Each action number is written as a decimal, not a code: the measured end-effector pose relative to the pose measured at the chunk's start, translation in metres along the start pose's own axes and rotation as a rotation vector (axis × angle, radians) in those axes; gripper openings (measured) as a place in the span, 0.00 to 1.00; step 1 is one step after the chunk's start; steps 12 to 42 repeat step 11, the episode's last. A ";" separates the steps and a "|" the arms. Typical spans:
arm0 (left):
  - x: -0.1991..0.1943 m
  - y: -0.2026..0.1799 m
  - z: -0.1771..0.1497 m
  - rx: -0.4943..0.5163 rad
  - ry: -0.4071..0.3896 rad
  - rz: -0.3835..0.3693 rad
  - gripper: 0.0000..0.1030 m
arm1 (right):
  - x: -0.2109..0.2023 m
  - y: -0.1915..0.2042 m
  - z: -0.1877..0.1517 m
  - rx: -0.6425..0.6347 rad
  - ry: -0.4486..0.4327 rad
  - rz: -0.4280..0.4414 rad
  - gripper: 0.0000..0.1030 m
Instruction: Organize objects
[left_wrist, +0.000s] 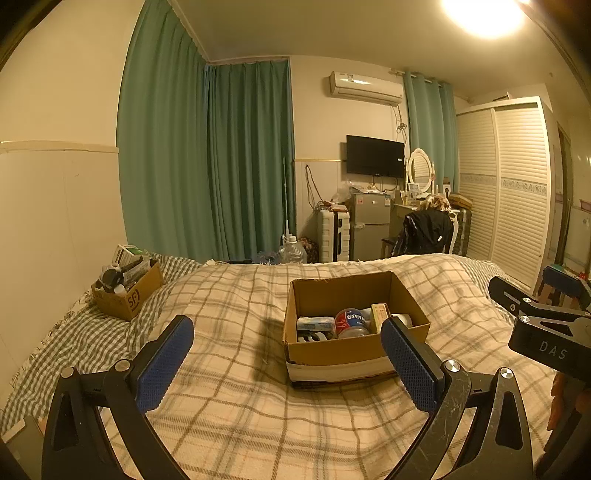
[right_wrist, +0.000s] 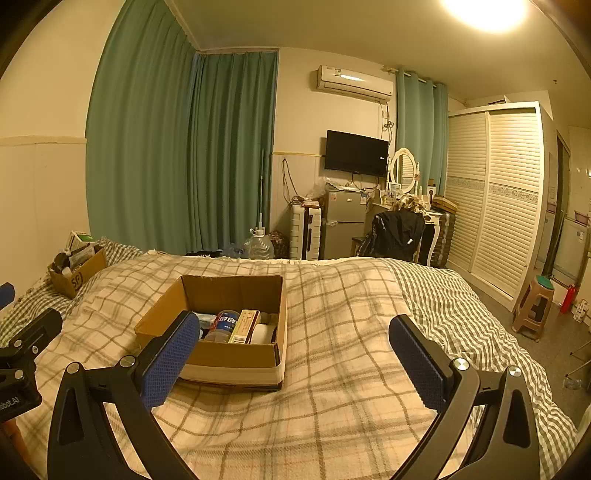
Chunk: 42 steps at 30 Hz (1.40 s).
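On the bed (left_wrist: 229, 424), two boxes (left_wrist: 354, 321) well apart.

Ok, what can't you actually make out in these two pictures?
- Near box: the left tongs finger covers its right corner in the left view.
- Its contents: labels too small to read, both views.
- Far box: a crowded jumble, too small to identify.
- Right tongs: cut off at the left view's edge.
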<state>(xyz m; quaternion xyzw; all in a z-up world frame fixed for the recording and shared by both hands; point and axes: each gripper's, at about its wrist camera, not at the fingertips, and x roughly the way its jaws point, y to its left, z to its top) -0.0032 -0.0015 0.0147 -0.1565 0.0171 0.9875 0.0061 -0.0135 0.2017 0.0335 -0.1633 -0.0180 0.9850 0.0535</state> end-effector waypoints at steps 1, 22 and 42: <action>0.000 0.000 0.000 0.000 -0.001 0.000 1.00 | 0.000 0.000 0.000 0.000 0.000 0.001 1.00; 0.000 -0.001 -0.001 0.011 -0.004 -0.007 1.00 | -0.001 0.001 0.000 0.000 0.006 0.003 1.00; 0.000 -0.001 -0.001 0.011 -0.004 -0.007 1.00 | -0.001 0.001 0.000 0.000 0.006 0.003 1.00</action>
